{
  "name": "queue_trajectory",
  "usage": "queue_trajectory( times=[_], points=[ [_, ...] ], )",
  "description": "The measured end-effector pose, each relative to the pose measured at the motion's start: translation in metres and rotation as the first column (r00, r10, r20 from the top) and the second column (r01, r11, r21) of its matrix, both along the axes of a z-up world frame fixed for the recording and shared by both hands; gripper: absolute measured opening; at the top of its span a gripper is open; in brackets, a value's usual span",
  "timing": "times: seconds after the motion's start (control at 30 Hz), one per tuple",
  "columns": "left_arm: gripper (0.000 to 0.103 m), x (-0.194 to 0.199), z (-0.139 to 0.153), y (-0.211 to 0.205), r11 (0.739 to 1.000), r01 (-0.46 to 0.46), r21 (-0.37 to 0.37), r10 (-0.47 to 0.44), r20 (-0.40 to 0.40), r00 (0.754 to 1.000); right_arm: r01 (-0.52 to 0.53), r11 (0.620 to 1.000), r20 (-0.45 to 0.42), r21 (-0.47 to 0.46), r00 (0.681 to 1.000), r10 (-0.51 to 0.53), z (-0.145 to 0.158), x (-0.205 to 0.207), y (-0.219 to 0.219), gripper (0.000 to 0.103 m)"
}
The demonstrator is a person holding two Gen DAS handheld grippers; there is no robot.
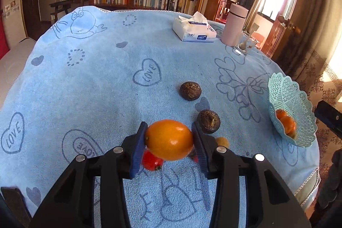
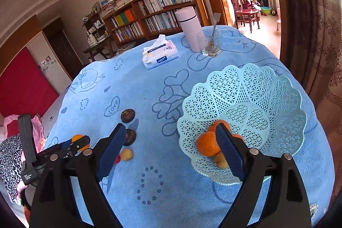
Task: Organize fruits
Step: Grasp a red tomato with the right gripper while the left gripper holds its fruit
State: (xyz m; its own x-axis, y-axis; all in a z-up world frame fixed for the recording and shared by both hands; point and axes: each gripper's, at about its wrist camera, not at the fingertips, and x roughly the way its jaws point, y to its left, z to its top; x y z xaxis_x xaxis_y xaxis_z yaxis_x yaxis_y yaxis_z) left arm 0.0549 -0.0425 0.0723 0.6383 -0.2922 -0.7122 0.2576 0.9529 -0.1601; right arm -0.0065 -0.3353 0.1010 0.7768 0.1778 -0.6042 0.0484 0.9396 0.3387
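Note:
My left gripper (image 1: 168,142) is shut on an orange (image 1: 169,139) and holds it above the blue towel. Under it lie a red fruit (image 1: 151,161) and a small tan fruit (image 1: 222,141). Two dark brown round fruits (image 1: 190,91) (image 1: 208,121) lie just ahead. The light blue lattice basket (image 2: 252,95) holds oranges (image 2: 207,143) and a tan fruit (image 2: 220,160); it also shows in the left wrist view (image 1: 286,97). My right gripper (image 2: 171,151) is open and empty, hovering beside the basket's near left rim. The left gripper with its orange shows in the right wrist view (image 2: 79,143).
A tissue pack (image 1: 194,30), a pink flask (image 1: 234,25) and a glass with a spoon (image 1: 245,45) stand at the table's far right. The blue towel (image 1: 96,87) covers the table; its edge drops off to the right, past the basket. A bookshelf stands behind.

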Motion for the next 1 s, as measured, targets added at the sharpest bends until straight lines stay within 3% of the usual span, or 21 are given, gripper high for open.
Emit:
queue_trajectory(
  times=[0.17, 0.33, 0.47, 0.53, 0.7, 0.83, 0.87, 1.0],
  points=[
    [0.043, -0.010, 0.013, 0.009, 0.999, -0.008, -0.034, 0.009, 0.034, 0.999, -0.138, 0.990, -0.059, 0.041, 0.988, 0.140, -0.017, 0.011, 0.039, 0.087],
    [0.043, -0.017, 0.022, 0.024, 0.997, -0.026, -0.066, 0.030, 0.056, 0.998, -0.293, 0.942, -0.122, 0.166, 0.941, 0.314, -0.036, 0.024, 0.082, 0.085],
    [0.043, -0.021, 0.028, 0.035, 0.995, -0.039, -0.086, 0.045, 0.068, 0.997, -0.336, 0.899, -0.185, 0.280, 0.901, 0.394, -0.058, 0.036, 0.104, 0.072],
    [0.043, -0.022, 0.030, 0.039, 0.994, -0.045, -0.096, 0.052, 0.070, 0.996, -0.332, 0.896, -0.213, 0.296, 0.891, 0.400, -0.067, 0.042, 0.111, 0.066],
    [0.043, -0.025, 0.036, 0.042, 0.993, -0.042, -0.109, 0.052, 0.084, 0.995, -0.324, 0.905, -0.250, 0.276, 0.885, 0.393, -0.077, 0.055, 0.124, 0.055],
    [0.043, -0.028, 0.037, 0.040, 0.993, -0.039, -0.110, 0.049, 0.086, 0.995, -0.313, 0.937, -0.259, 0.155, 0.902, 0.344, -0.082, 0.068, 0.132, 0.053],
    [0.043, -0.028, 0.037, 0.040, 0.993, -0.040, -0.111, 0.050, 0.085, 0.995, -0.318, 0.937, -0.261, 0.144, 0.901, 0.346, -0.084, 0.071, 0.135, 0.046],
    [0.043, -0.028, 0.036, 0.040, 0.992, -0.048, -0.116, 0.057, 0.078, 0.995, -0.334, 0.939, -0.278, 0.078, 0.897, 0.342, -0.092, 0.081, 0.148, 0.042]
  ],
)
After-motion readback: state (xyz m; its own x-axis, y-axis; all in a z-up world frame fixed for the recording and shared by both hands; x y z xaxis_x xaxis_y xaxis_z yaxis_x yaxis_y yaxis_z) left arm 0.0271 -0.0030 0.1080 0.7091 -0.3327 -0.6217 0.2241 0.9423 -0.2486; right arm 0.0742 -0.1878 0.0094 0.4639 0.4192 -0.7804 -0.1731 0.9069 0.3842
